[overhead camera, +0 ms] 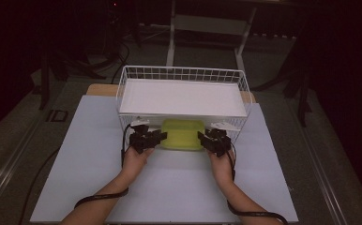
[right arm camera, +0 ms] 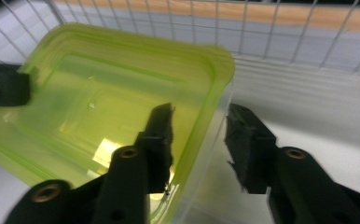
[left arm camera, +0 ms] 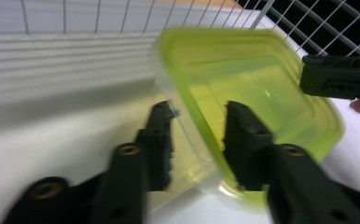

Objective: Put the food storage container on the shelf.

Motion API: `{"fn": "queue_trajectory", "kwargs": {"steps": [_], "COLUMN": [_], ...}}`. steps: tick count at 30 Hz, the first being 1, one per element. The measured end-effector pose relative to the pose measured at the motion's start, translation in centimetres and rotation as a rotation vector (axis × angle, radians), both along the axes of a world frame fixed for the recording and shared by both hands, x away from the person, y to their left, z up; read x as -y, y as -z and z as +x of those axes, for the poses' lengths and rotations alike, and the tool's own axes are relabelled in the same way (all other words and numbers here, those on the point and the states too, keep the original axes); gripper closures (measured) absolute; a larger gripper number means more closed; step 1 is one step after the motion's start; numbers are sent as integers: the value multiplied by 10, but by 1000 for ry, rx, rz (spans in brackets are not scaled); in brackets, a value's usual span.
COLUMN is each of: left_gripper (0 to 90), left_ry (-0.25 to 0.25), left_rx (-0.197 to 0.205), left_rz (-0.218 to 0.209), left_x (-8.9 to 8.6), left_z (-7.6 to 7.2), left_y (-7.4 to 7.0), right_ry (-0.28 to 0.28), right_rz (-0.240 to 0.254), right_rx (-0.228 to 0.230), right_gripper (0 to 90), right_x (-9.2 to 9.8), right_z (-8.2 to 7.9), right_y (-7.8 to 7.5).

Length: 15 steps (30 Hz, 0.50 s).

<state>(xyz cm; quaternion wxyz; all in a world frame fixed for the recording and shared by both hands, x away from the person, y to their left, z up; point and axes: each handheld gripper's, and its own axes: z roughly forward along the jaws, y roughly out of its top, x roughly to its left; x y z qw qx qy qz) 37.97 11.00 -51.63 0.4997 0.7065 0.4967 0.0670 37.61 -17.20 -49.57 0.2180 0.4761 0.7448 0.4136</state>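
White table (overhead camera: 94,154), wire basket (overhead camera: 184,74) over container (overhead camera: 183,134)

both grippers, left gripper (overhead camera: 156,136) and right gripper (overhead camera: 203,136), are black with brass-coloured screws, ridged pads and trailing black cables; forearms bare.

The white shelf board (overhead camera: 181,97) is hiding the far part of the green container (overhead camera: 183,134) beyond both hand-held grippers. The container's near corner is running off the bottom edge in the right gripper view, blurring beside the jaws.
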Motion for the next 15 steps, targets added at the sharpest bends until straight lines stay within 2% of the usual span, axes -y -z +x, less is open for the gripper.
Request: {"fn": "queue_trajectory", "kwargs": {"steps": [1,3,6,7,9,11,13,15], "left_gripper": [594,581,552,521,517,501,486,486], "left_ry": [-3,-6,-14,-18,-10,-14,4,-1], "left_rx": [-4,12,8,8,9,24,48,45], "left_rz": [-9,10,8,11,9,12,32,2], "left_x": [-1,0,1,1,0,0,-1,-1], "left_z": [1,2,2,2,1,-3,-6,-12], "left_y": [1,1,0,0,-1,-4,-7,-10], "right_ry": [2,8,10,9,-2,-9,-31,-52], "right_rz": [-25,-34,-48,-48,-45,-43,-39,-57], "right_rx": [25,31,46,47,47,56,58,70], "right_gripper": [614,602,575,571,526,505,497,492], "right_x": [-2,-3,-3,-3,-3,-3,-4,-6], "right_z": [-1,0,1,1,1,-2,-7,-14], "right_y": [2,2,2,2,0,-3,-5,-8]}}
